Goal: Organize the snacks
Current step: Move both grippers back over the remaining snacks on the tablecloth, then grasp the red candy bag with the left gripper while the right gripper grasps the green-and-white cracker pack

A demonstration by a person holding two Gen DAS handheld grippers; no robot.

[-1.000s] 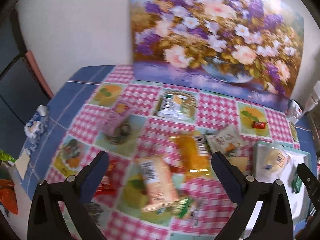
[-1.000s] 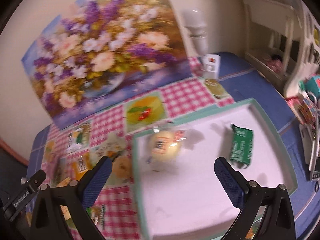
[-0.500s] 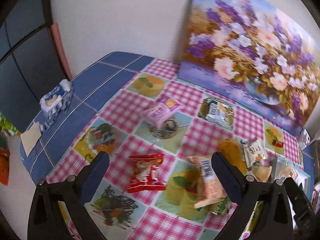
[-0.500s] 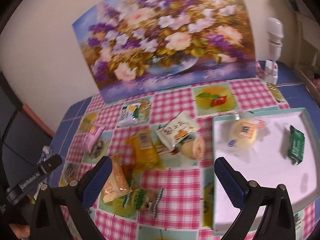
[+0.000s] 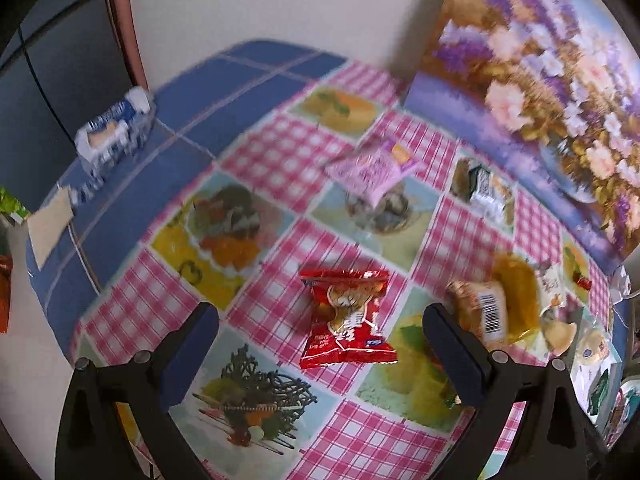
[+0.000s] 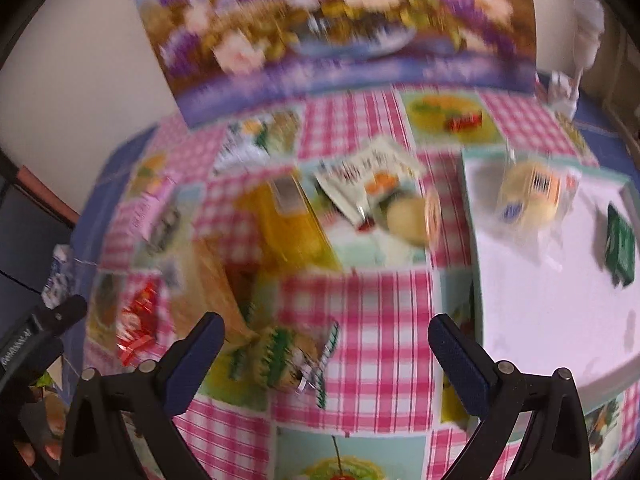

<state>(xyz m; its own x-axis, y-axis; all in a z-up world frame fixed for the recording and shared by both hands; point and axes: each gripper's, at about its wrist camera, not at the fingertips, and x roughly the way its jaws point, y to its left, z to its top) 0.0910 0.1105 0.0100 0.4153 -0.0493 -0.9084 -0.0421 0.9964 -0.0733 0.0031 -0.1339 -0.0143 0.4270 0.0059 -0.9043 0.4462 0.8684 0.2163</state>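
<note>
My left gripper (image 5: 320, 336) is open and empty, just above a red snack packet (image 5: 346, 318) that lies between its fingers. A pink packet (image 5: 370, 170), an orange packet (image 5: 482, 314) and a yellow packet (image 5: 518, 294) lie further off. My right gripper (image 6: 326, 344) is open and empty over the checked tablecloth, near a green-striped packet (image 6: 280, 358). The white tray (image 6: 560, 300) at right holds a round bun packet (image 6: 528, 196) and a green packet (image 6: 620, 250). The right wrist view is blurred.
A flower painting (image 5: 540, 80) leans on the wall at the back. A blue-white tissue pack (image 5: 114, 132) sits at the table's left edge. A white packet (image 6: 368, 178) and a round cake (image 6: 412, 214) lie left of the tray. A small red candy (image 6: 466, 122) lies further back.
My left gripper has swung left and come down over the red packet. My right gripper has moved left off the tray and lower over the loose snacks.
</note>
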